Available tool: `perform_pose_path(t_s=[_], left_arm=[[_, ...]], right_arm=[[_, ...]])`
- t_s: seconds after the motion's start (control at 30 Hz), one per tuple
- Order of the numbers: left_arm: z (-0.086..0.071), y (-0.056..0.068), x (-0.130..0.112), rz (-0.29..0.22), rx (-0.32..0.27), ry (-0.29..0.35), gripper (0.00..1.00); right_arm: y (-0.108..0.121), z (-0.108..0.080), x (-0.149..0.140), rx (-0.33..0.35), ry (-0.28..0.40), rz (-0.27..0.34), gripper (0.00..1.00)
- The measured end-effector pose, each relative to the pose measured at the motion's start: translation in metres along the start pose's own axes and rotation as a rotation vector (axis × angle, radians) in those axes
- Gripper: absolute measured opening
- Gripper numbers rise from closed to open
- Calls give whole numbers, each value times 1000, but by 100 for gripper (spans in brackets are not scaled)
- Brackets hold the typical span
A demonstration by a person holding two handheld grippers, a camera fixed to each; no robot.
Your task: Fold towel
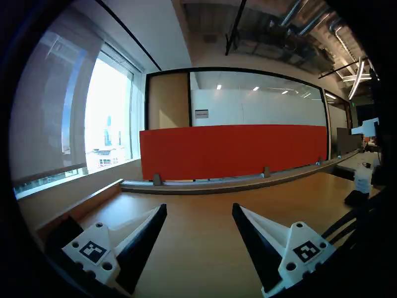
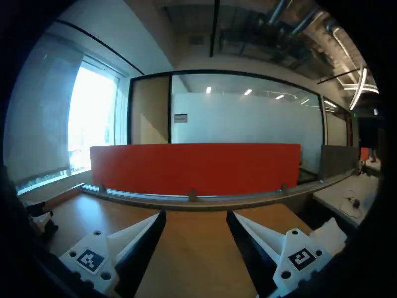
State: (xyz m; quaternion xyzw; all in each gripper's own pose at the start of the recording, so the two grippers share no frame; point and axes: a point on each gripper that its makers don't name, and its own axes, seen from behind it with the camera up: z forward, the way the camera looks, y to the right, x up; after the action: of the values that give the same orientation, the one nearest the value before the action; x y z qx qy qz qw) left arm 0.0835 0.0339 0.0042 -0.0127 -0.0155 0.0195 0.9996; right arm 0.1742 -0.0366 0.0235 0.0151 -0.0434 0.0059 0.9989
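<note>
In the left gripper view my left gripper (image 1: 199, 205) is open, its white and black fingers (image 1: 144, 233) spread above a bare wooden desk (image 1: 198, 248) with nothing between them. In the right gripper view my right gripper (image 2: 196, 212) is open too, held level over the same kind of desk top (image 2: 196, 258). A white crumpled thing (image 2: 331, 232), perhaps cloth, pokes up behind the right finger at the lower right; I cannot tell whether it is the towel.
A red divider panel (image 1: 233, 151) (image 2: 196, 169) stands along the desk's far edge, with a glass wall behind it and a bright window (image 1: 106, 119) to the left. A white container (image 1: 363, 180) and dark items sit at the far right. A neighbouring desk (image 2: 347, 191) lies to the right.
</note>
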Motion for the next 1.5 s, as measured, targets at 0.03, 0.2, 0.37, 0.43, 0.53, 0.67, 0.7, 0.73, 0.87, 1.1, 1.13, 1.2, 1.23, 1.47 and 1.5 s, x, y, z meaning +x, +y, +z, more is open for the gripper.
perform_pose_path(t_s=[0.03,0.2,0.37,0.43,0.53,0.67,0.7,0.73,0.87,1.1,1.13,1.2,1.23,1.47,1.5], left_arm=[[0,-1,-3,-2,-1,4,98],[-1,-5,-20,-19,3,16,98],[-1,-11,-34,-29,10,24,98],[-1,-13,-38,-31,13,29,98],[0,-17,-44,-33,15,36,98],[1,-20,-53,-37,16,39,98],[1,-21,-55,-38,17,39,98],[1,-21,-56,-38,17,40,98],[0,-22,-62,-46,19,43,98],[-2,-28,-69,-54,27,41,98],[-3,-28,-70,-54,27,41,98],[-3,-29,-72,-54,28,40,98],[-3,-30,-74,-53,30,40,98],[-2,-33,-82,-55,35,35,98],[-2,-33,-82,-54,35,34,98]], right_arm=[[1,-1,-1,-3,2,2,94],[2,-4,-13,-14,9,4,94],[-2,-4,-24,-14,6,-8,95],[-4,-3,-27,-15,6,-11,95],[-8,-2,-29,-15,7,-14,95],[-12,-1,-32,-16,8,-17,95],[-12,0,-33,-16,9,-18,95],[-12,0,-35,-17,9,-18,95],[-14,1,-41,-19,7,-19,95],[-18,1,-49,-15,-1,-28,95],[-18,1,-50,-16,-2,-30,95],[-17,1,-52,-17,-3,-34,95],[-17,1,-53,-17,-4,-34,94],[-18,-1,-55,-16,-7,-39,95],[-18,-1,-56,-16,-7,-41,95]])
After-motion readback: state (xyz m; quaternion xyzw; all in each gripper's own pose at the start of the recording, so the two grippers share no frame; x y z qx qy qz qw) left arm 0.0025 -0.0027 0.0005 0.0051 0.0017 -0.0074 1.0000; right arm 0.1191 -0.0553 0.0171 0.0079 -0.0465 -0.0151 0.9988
